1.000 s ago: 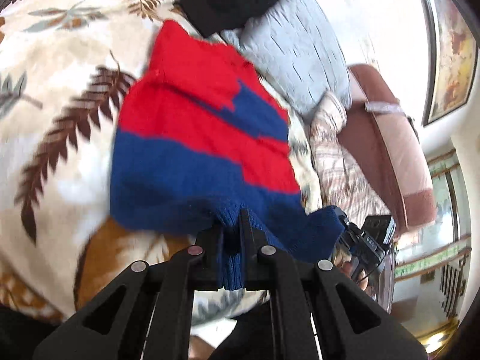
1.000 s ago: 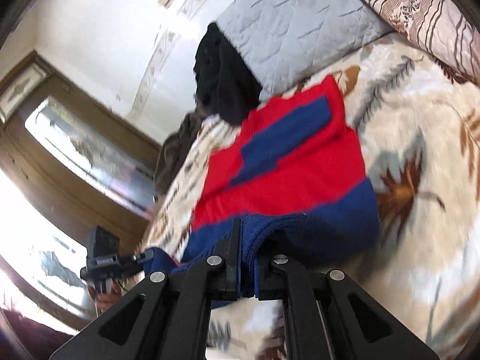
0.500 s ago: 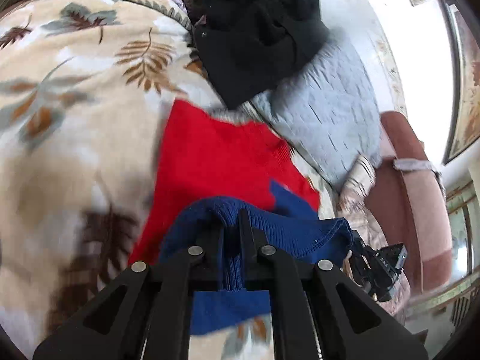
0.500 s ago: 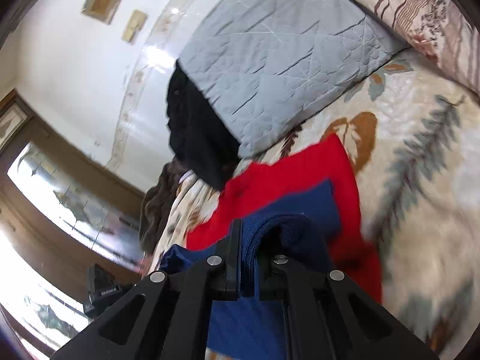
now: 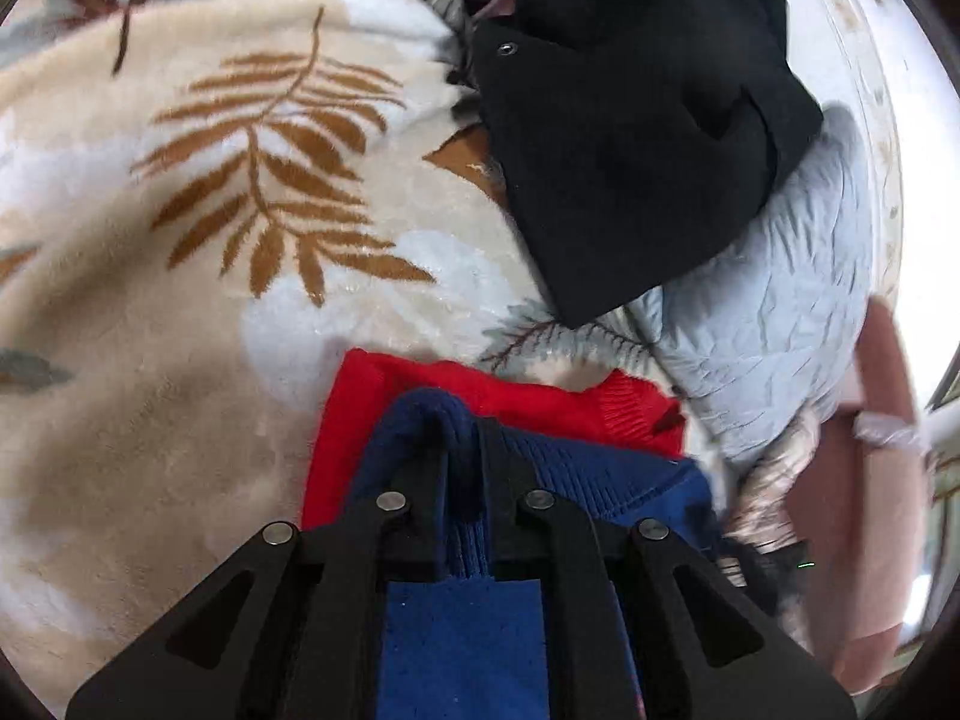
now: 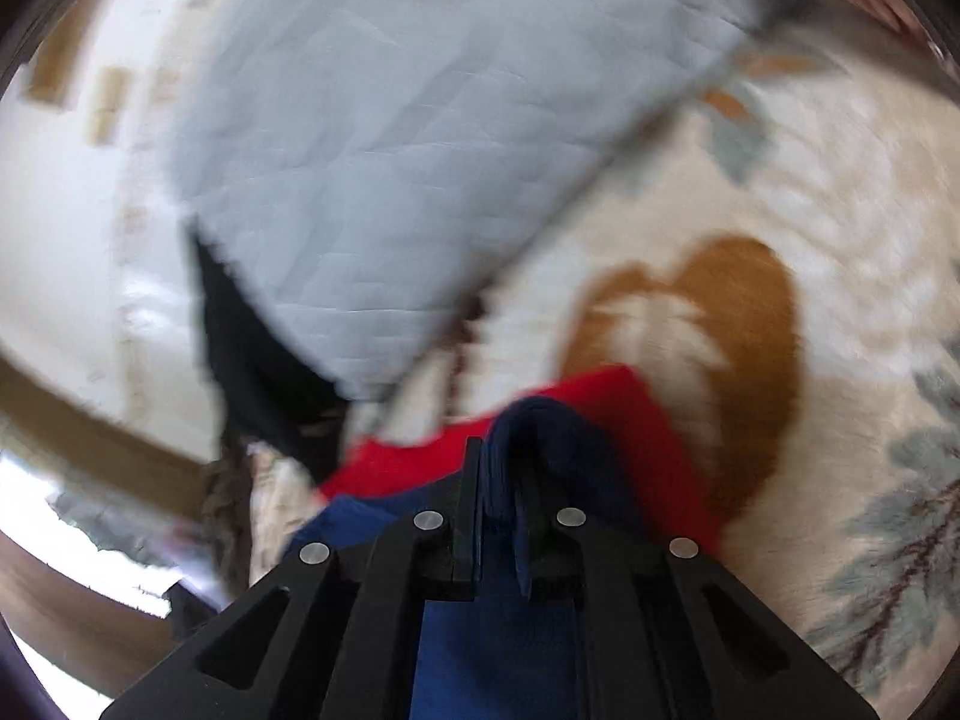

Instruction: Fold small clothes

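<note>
A small red and blue knitted sweater (image 5: 528,408) lies on a cream leaf-patterned blanket (image 5: 180,312). My left gripper (image 5: 465,444) is shut on the sweater's blue hem, which is carried over the red upper part. My right gripper (image 6: 498,462) is shut on the other corner of the same blue hem; the sweater (image 6: 654,438) shows red beyond it. Only a strip of red remains visible ahead of both grippers. The right wrist view is motion-blurred.
A black garment (image 5: 630,138) lies just beyond the sweater, partly on a grey quilted pillow (image 5: 774,312), which also shows in the right wrist view (image 6: 390,150). A pink-brown cushion (image 5: 870,480) sits to the right. The blanket (image 6: 810,210) spreads to the right.
Both grippers have carried the blue hem forward over the red upper part, folding the sweater in half. The black garment and the pillow are now much closer.
</note>
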Demonstrator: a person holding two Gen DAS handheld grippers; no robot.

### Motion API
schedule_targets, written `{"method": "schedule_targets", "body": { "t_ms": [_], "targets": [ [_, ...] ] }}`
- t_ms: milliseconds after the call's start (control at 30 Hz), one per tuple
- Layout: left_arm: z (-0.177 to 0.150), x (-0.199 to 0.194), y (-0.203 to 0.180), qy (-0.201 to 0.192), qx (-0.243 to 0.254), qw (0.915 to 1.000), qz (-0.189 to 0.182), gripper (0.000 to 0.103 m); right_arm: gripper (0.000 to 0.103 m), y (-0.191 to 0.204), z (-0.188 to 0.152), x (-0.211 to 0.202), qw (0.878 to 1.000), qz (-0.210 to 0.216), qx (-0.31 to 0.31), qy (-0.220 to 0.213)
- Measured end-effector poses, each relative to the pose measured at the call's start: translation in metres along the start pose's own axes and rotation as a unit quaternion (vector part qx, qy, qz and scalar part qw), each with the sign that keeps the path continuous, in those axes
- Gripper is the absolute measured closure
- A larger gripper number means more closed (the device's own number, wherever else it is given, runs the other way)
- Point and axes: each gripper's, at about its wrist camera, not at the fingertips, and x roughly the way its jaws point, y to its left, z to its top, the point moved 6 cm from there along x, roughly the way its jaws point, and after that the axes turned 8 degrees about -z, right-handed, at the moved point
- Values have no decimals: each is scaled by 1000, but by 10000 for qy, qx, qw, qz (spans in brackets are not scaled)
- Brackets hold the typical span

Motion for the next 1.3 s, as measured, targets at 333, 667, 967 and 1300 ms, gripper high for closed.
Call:
{"method": "schedule_targets", "body": {
  "t_ms": [333, 667, 967, 1300],
  "targets": [
    [-18, -60, -10, -228, 525, 9970, -513, 62, 60, -31, 7, -53, 9984, -166, -86, -530],
    [-64, -17, -23, -212, 2106, 9631, 1662, 63, 85, -24, -22, -34, 9894, -1247, -702, -261],
    [-123, -56, -9, 132, 1741, 9748, 1391, 50, 64, -24, -90, -75, 9846, -1067, -1375, -152],
    [-164, -79, 27, 167, 1066, 9852, 1335, 41, 45, -15, -140, -106, 9662, -1996, -1609, -251]
  ]
}}
